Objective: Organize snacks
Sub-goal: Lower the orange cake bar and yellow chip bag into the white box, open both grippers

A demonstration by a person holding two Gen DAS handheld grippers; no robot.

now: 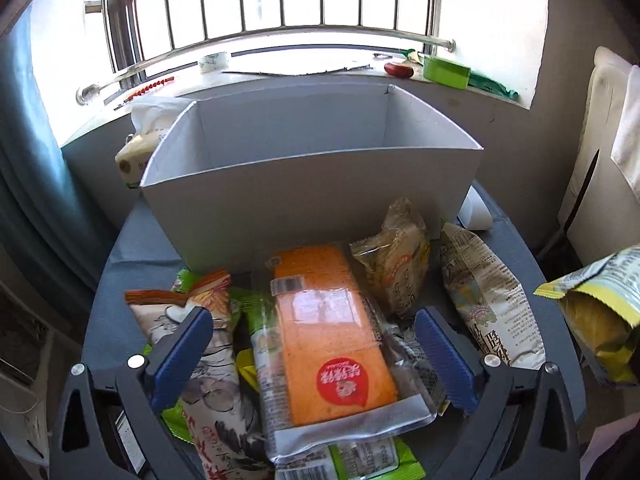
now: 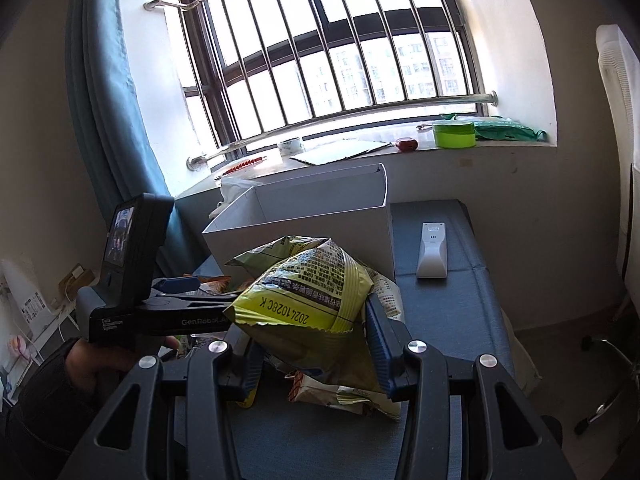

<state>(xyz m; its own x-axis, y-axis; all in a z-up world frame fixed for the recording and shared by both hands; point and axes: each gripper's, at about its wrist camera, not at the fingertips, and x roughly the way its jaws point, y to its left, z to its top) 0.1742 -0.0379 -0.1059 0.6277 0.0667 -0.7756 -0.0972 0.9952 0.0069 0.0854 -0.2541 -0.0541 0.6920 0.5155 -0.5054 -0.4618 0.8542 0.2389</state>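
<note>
The left gripper (image 1: 314, 344) hung with its blue pads spread wide over a heap of snack packets on the grey-blue table (image 1: 120, 256), pinching nothing. Between the spread jaws lay an orange cake in a clear wrapper (image 1: 328, 336), red round sticker near its closer end; whether the pads touched it could not be told. To its left lay a packet with an orange top edge and ink-style drawings (image 1: 200, 344), and green wrappers (image 1: 256, 368) showed beneath the pile. Behind the orange cake leaned a clear-wrapped pale pastry (image 1: 396, 256), and to the right lay a printed packet covered in small text (image 1: 484, 292). Just behind the heap stood the white cardboard box (image 1: 312, 184), open at the top and showing no contents in either view. The right gripper (image 2: 316, 344) was closed on a yellow-green crisp bag (image 2: 304, 292), its pads pressing the crimped end, the bag held above the table in front of the box; the same bag appeared at the right edge of the left wrist view. A white remote control (image 2: 432, 252) lay on the table right of the box. A person's hand (image 2: 96, 360) gripped the left gripper's handle. On the windowsill stood a green round tin (image 2: 454, 134).
</note>
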